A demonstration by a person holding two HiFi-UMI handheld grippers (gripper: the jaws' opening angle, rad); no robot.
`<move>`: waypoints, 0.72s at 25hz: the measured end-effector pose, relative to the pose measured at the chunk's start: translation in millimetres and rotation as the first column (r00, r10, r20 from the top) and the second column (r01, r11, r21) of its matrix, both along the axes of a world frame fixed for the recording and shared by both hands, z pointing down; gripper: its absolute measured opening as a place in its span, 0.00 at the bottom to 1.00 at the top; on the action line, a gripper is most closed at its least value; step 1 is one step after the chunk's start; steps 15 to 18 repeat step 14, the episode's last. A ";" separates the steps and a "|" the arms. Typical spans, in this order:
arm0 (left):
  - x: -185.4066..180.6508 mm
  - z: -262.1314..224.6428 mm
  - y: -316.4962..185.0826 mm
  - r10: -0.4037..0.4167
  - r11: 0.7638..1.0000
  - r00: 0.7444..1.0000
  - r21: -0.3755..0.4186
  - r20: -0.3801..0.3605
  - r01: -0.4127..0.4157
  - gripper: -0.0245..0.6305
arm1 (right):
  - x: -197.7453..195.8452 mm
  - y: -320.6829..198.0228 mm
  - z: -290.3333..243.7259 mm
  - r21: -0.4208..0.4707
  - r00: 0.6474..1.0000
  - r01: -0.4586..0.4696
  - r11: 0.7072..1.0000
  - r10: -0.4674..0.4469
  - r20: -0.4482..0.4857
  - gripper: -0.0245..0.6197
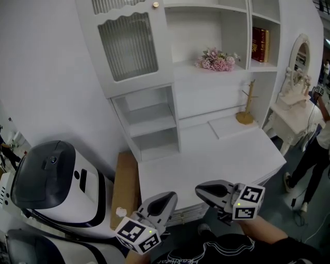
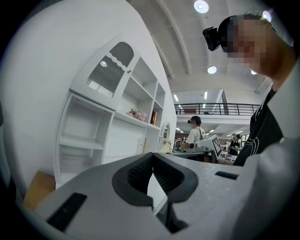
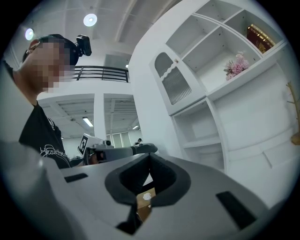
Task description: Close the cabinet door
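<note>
The white cabinet [image 1: 154,129] stands ahead of me against the wall. Its upper left door [image 1: 129,46], with a ribbed glass pane and a small gold knob [image 1: 155,4], seems to lie flat over its compartment. The door also shows in the left gripper view [image 2: 110,75] and in the right gripper view [image 3: 171,84]. Both grippers hang low in front of the desk edge, well short of the door. My left gripper [image 1: 172,196] [image 2: 152,155] is shut with nothing held. My right gripper [image 1: 198,190] [image 3: 149,155] is shut too and holds nothing.
A white desk top [image 1: 216,154] juts out below the shelves. On the shelves sit pink flowers [image 1: 217,60], red books [image 1: 260,45] and a wooden stand [image 1: 246,111]. A cardboard box [image 1: 124,185] and a white-and-grey machine [image 1: 51,180] sit at the left. A vanity [image 1: 296,77] and a person [image 1: 317,149] are at the right.
</note>
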State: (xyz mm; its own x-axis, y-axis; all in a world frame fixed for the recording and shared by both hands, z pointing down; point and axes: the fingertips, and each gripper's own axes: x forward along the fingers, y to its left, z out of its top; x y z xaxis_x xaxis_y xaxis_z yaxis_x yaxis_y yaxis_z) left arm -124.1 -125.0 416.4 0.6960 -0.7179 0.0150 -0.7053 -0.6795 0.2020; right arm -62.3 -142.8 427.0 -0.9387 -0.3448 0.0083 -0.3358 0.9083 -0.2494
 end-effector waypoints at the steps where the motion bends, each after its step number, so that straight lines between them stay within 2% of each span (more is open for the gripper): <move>1: -1.5 -0.1 0.6 -0.001 1.000 1.000 0.004 -0.001 0.001 0.04 | -0.7 0.4 -0.8 0.003 1.000 0.002 1.000 -0.002 0.000 0.05; 5: -11.7 1.2 0.2 -0.030 1.000 1.000 0.004 0.002 0.030 0.04 | -5.8 2.5 -4.3 0.001 1.000 0.018 1.000 -0.018 0.010 0.05; 9: -12.2 -4.8 6.5 -0.024 0.999 1.000 0.024 -0.014 0.024 0.04 | -11.8 7.4 -11.1 -0.006 0.999 0.038 0.999 -0.038 0.030 0.05; 18: -16.0 -5.0 14.3 -0.035 0.999 0.999 0.030 -0.008 0.035 0.04 | -19.4 15.7 -14.0 0.007 0.998 0.059 0.998 -0.059 0.012 0.05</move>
